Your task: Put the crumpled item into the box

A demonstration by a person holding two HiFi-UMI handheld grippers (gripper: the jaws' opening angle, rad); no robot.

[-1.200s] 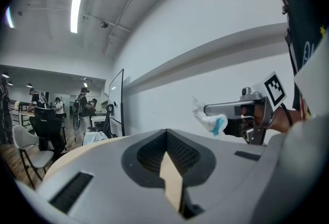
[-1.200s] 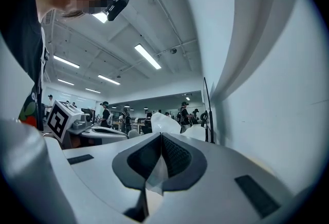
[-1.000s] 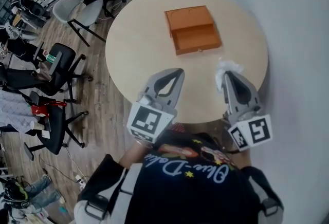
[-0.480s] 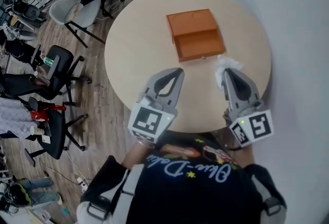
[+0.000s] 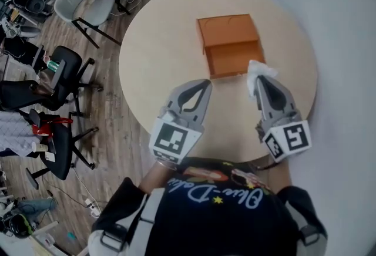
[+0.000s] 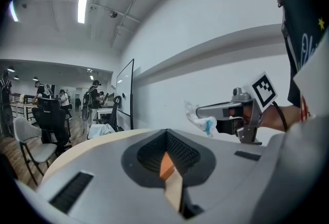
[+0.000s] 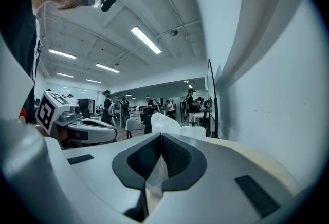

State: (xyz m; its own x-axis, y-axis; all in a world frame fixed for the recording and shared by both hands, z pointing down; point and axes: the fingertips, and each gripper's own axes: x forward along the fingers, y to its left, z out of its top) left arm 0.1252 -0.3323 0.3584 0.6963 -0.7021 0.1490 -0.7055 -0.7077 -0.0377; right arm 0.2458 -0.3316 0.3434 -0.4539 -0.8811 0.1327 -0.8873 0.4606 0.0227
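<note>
An open orange box (image 5: 230, 44) lies on the far half of the round beige table (image 5: 153, 67); a sliver of it shows as orange (image 6: 167, 164) between the left jaws. A crumpled white item (image 5: 257, 74) sticks out past the tips of my right gripper (image 5: 262, 83), which is shut on it just above the table near the box's front right corner. In the right gripper view the white item (image 7: 163, 123) rises beyond the jaws. From the left gripper view I see the crumpled item (image 6: 198, 117) sideways. My left gripper (image 5: 202, 83) hangs shut and empty over the table's near middle.
Office chairs (image 5: 64, 78) stand on the wooden floor left of the table. A grey wall (image 5: 341, 26) runs close along the table's right side. People and desks fill the room in the distance (image 7: 149, 110).
The box now sits lower and further right in the head view, closer to my right gripper's tips. Both grippers keep their places, and the crumpled item stays held.
</note>
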